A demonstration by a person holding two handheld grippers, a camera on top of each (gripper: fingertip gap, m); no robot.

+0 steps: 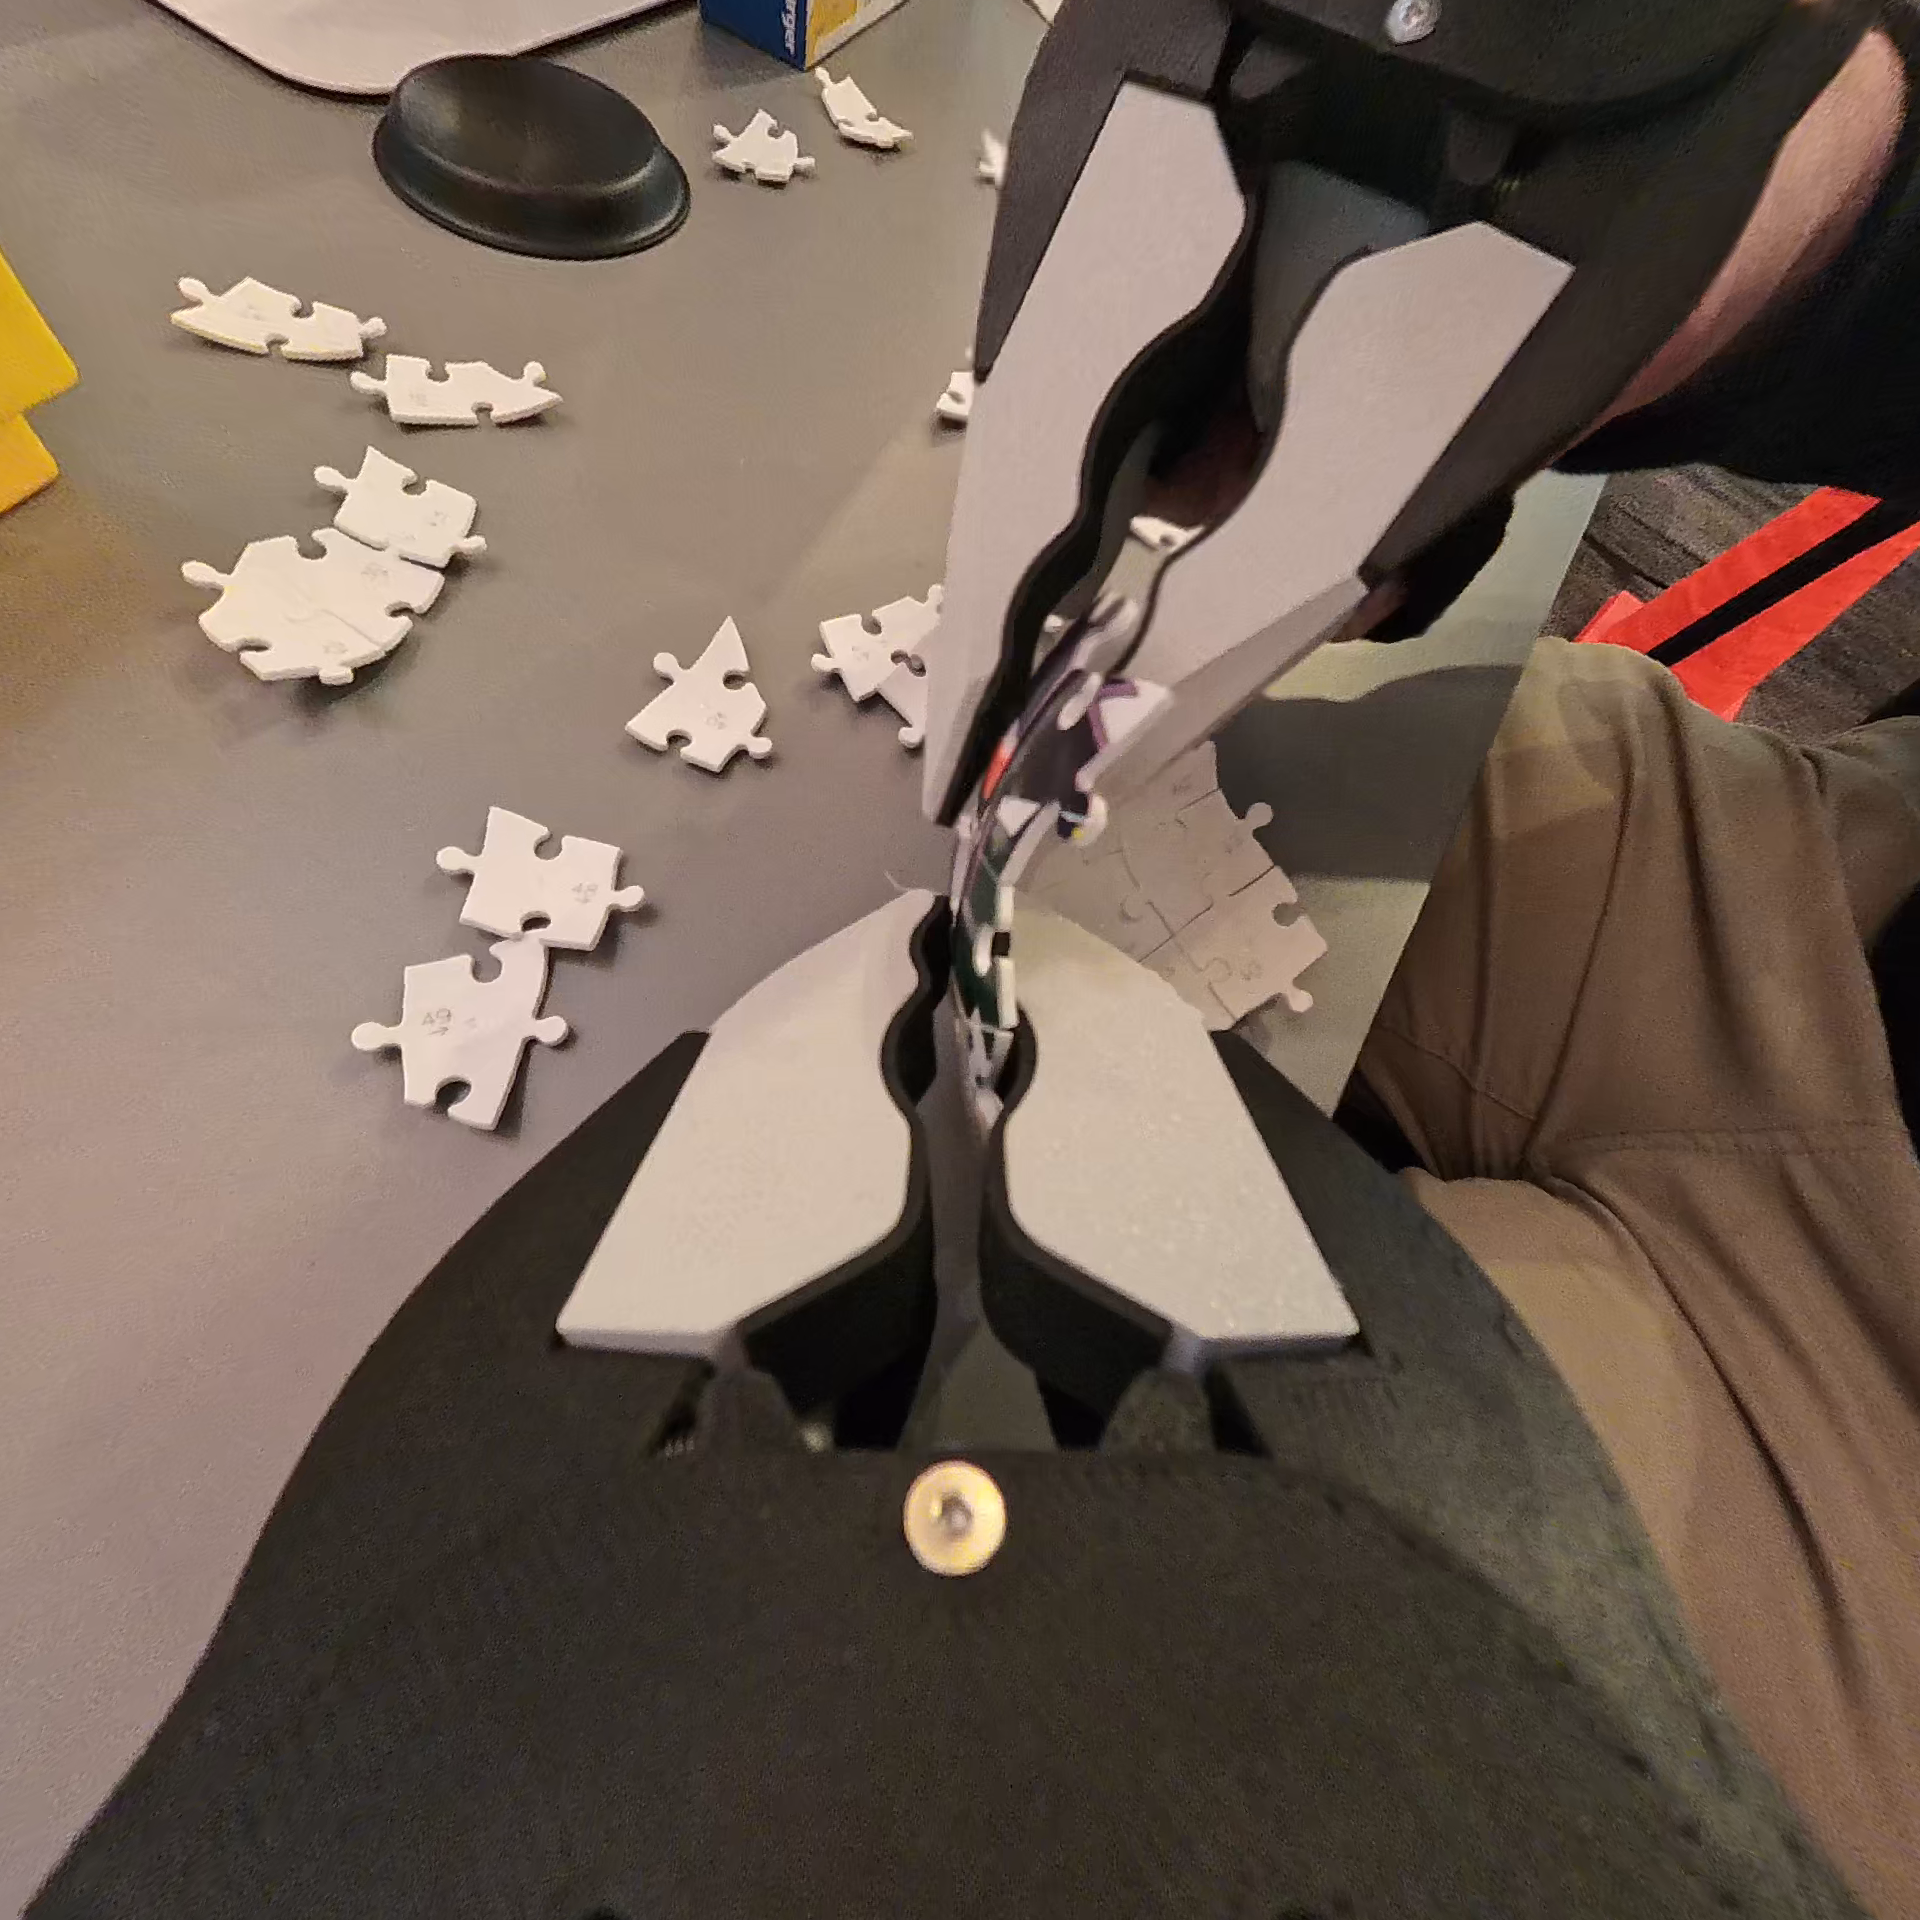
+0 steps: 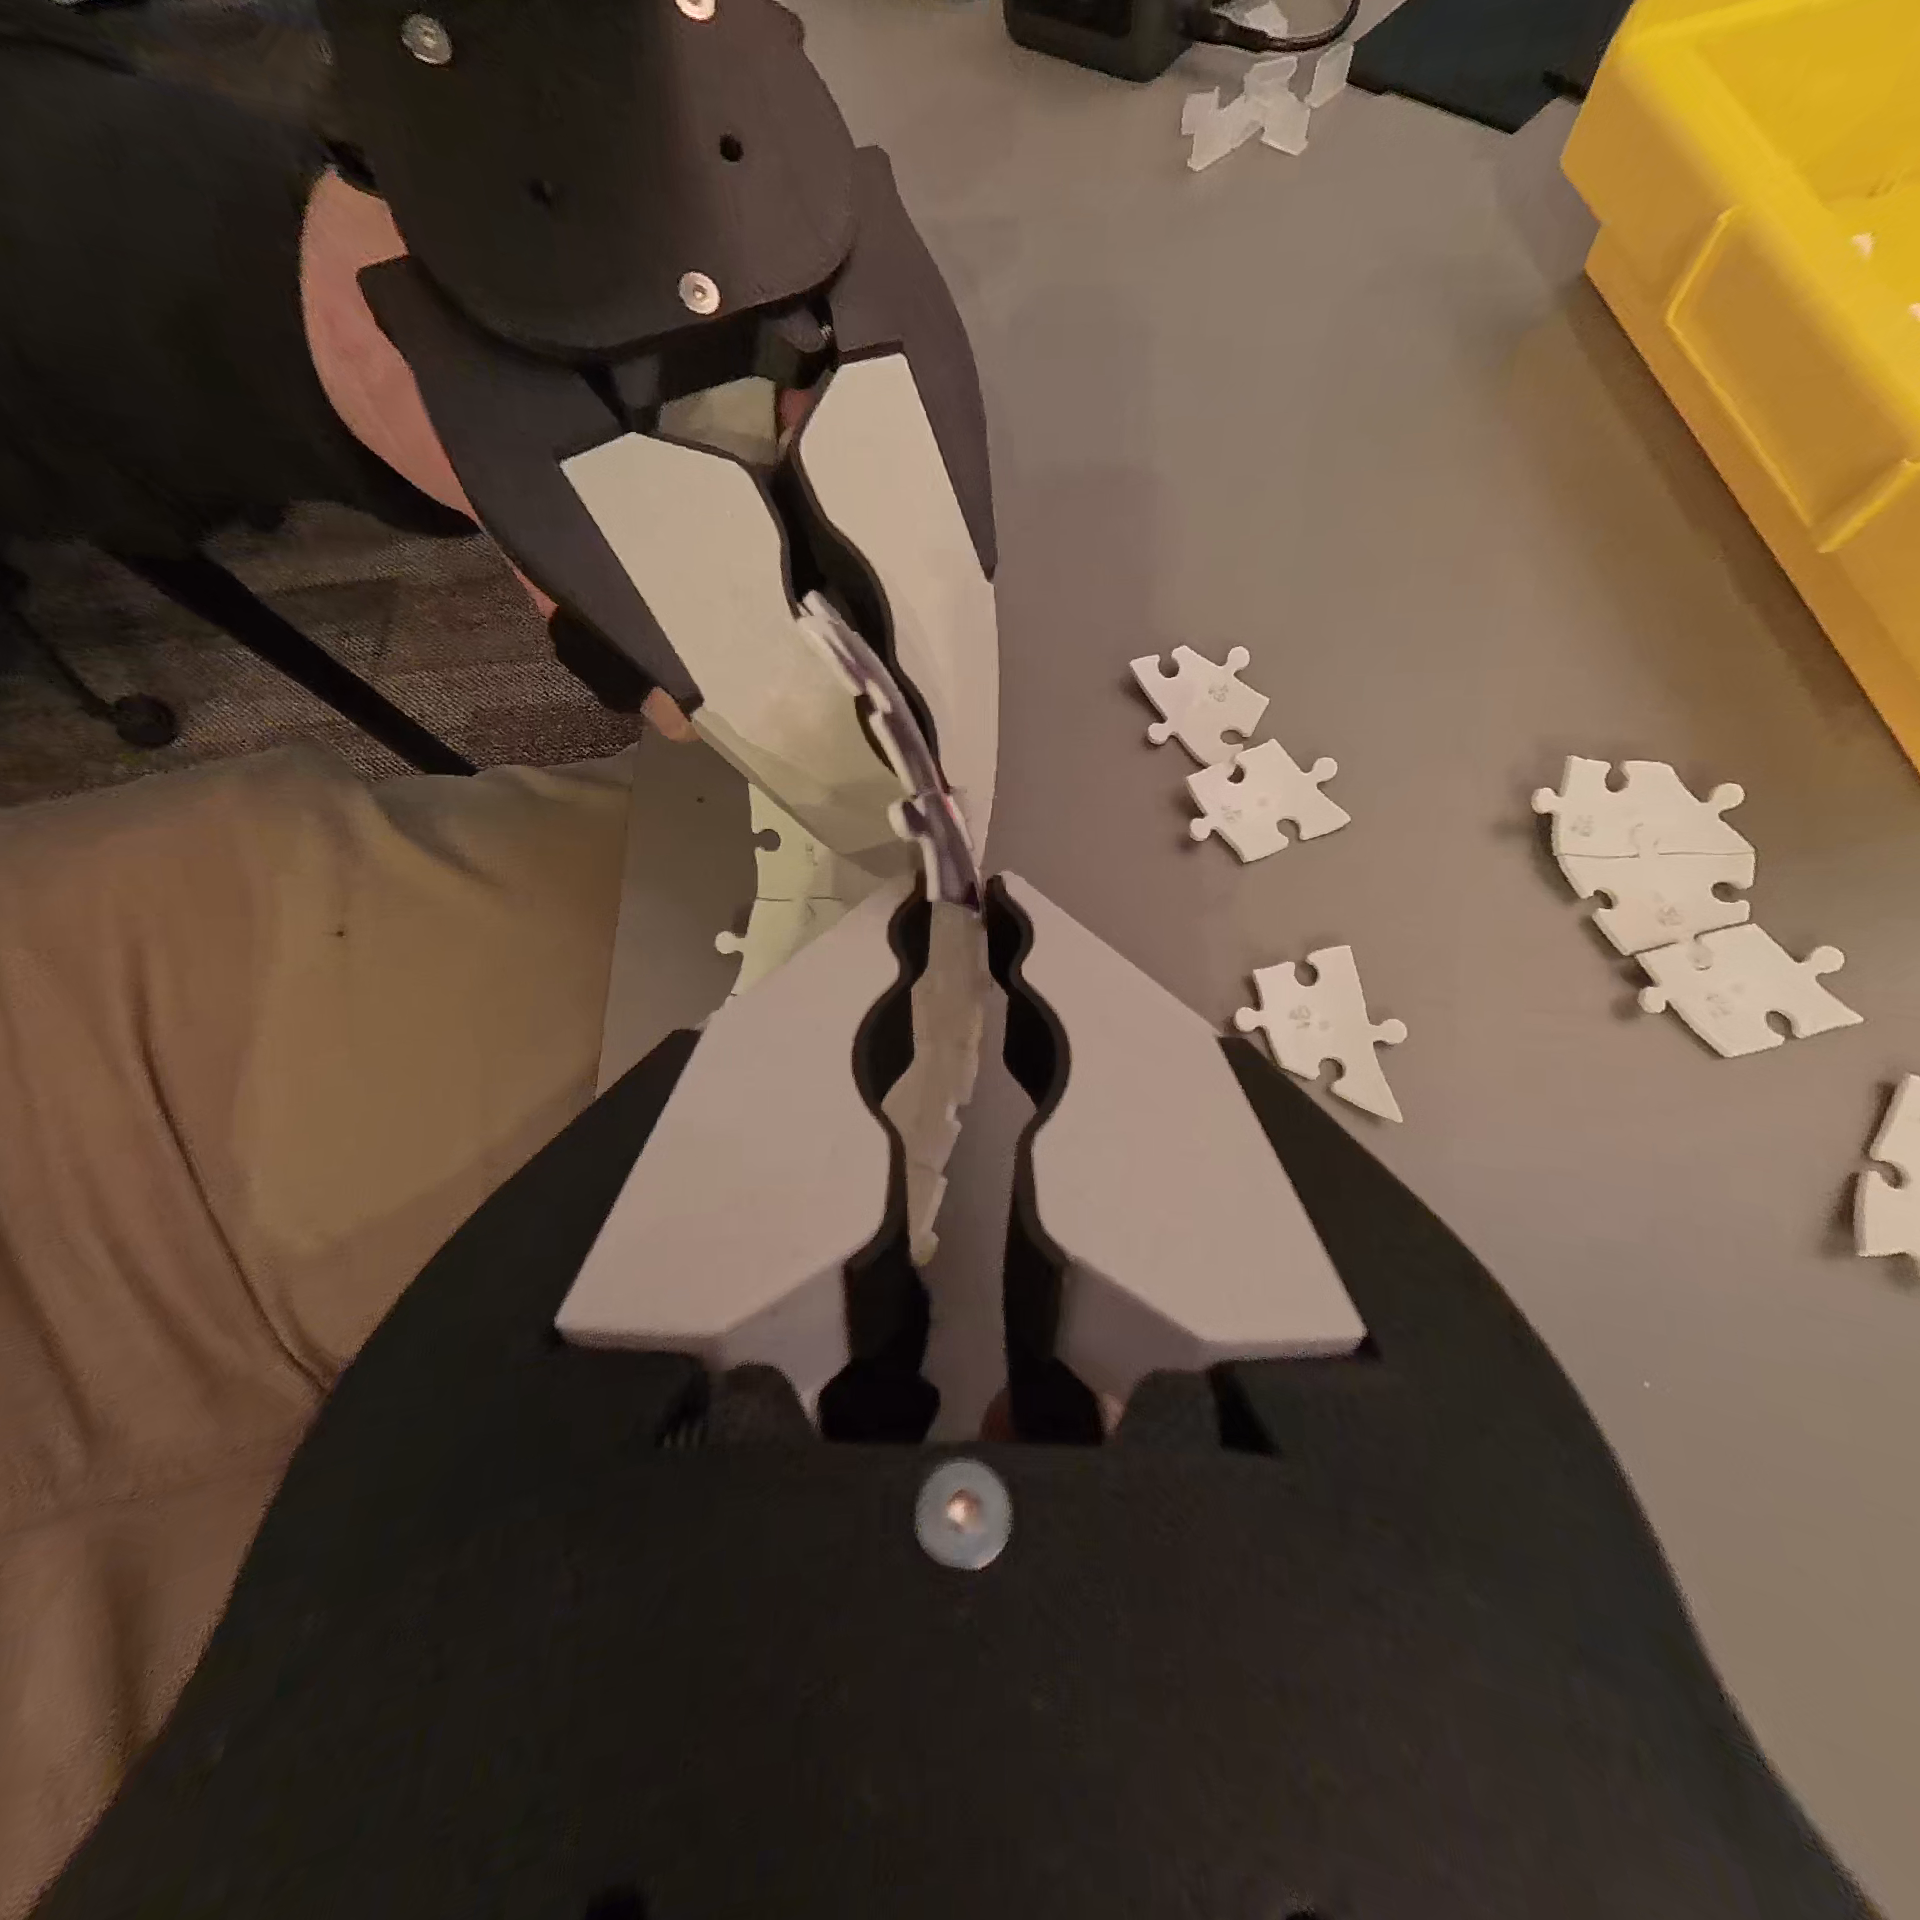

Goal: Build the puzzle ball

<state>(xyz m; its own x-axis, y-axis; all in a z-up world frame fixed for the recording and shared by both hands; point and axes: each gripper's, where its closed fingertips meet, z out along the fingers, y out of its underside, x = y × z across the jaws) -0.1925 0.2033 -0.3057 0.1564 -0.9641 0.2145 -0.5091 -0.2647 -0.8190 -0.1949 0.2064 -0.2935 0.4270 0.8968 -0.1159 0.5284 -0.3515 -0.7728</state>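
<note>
A curved section of joined puzzle pieces [image 1: 1216, 904], white on the back and dark-printed on the front, is held in the air over the table's near edge. My left gripper [image 1: 971, 925] is shut on its lower edge, seen edge-on between the jaws. My right gripper [image 1: 1013, 800] comes in from above and is shut on the same strip. In the right wrist view, my right gripper [image 2: 954, 891] clamps the strip [image 2: 945, 1039], and the left gripper [image 2: 930, 842] meets it tip to tip. I cannot tell whether the held pieces are fully joined.
Several loose white pieces [image 1: 540, 883] and small joined groups [image 2: 1652, 862] lie face down on the grey table [image 1: 208, 1195]. A black oval stand [image 1: 530, 156] and a blue and yellow box [image 1: 800, 26] sit farther back. A yellow bin [image 2: 1766, 312] stands at the right. A person's trouser leg [image 1: 1662, 1143] borders the table edge. The tips of both grippers are at nearly the same place.
</note>
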